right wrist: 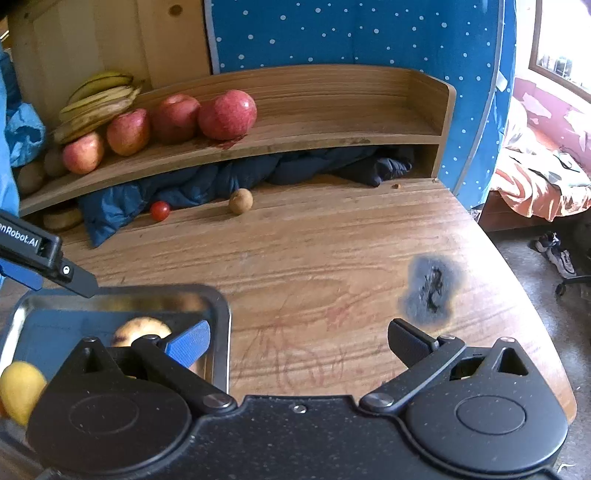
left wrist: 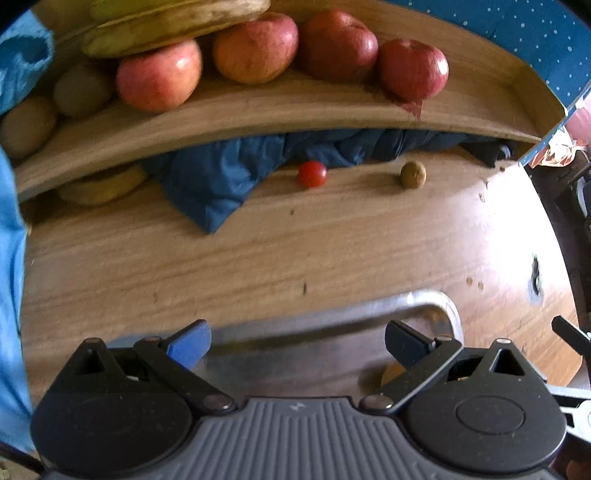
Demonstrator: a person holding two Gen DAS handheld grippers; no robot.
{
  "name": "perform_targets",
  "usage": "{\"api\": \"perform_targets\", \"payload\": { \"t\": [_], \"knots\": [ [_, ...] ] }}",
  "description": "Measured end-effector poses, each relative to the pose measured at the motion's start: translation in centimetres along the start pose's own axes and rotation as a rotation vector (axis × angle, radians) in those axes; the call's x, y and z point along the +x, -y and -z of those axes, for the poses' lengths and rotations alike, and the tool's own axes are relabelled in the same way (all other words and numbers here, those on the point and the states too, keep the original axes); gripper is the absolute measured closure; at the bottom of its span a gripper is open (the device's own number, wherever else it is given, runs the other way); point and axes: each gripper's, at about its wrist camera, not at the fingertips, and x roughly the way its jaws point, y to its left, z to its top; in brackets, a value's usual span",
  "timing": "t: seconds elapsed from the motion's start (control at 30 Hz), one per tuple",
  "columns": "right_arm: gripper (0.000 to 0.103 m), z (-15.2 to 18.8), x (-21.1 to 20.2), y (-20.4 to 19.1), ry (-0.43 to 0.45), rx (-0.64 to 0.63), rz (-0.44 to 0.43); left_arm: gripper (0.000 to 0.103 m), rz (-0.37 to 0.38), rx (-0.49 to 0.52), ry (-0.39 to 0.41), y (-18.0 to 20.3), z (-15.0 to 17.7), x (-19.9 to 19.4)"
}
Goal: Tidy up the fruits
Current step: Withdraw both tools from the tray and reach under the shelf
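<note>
A wooden shelf (left wrist: 295, 107) holds several red apples (left wrist: 255, 46), bananas (left wrist: 173, 18) and brown kiwis (left wrist: 81, 90); it also shows in the right wrist view (right wrist: 332, 122). A small red tomato (left wrist: 312, 174) and a small brown fruit (left wrist: 413, 174) lie on the table below it. A steel tray (right wrist: 218, 306) holds a pale apple (right wrist: 142, 328) and a yellow fruit (right wrist: 20, 387). My left gripper (left wrist: 297, 341) is open and empty above the tray (left wrist: 424, 299). My right gripper (right wrist: 299, 341) is open and empty beside the tray's right edge.
A dark blue cloth (right wrist: 207, 184) is stuffed under the shelf, with a yellowish fruit (left wrist: 103, 184) at its left. The wooden table (right wrist: 332, 240) has a burnt black patch (right wrist: 430, 288). A bed (right wrist: 543, 166) and floor lie past the right edge.
</note>
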Motion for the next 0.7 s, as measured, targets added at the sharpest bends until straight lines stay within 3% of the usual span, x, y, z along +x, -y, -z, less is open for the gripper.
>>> {"api": "perform_targets", "payload": {
  "t": [0.33,0.53,0.7],
  "knots": [
    [0.001,-3.1,3.0,-1.2,0.006,-0.027,0.008,0.001,-0.023,0.009,0.066,0.5,-4.1,1.3],
    [0.001,-4.5,4.9,-2.2,-0.011,-0.074,-0.016,0.001,0.073,-0.028,0.11,0.5,-5.4,2.1],
    [0.001,-5.4,6.5,-3.8,-0.039,-0.13,-0.033,0.001,0.097,-0.045,0.099,0.6,-5.9,3.4]
  ]
}}
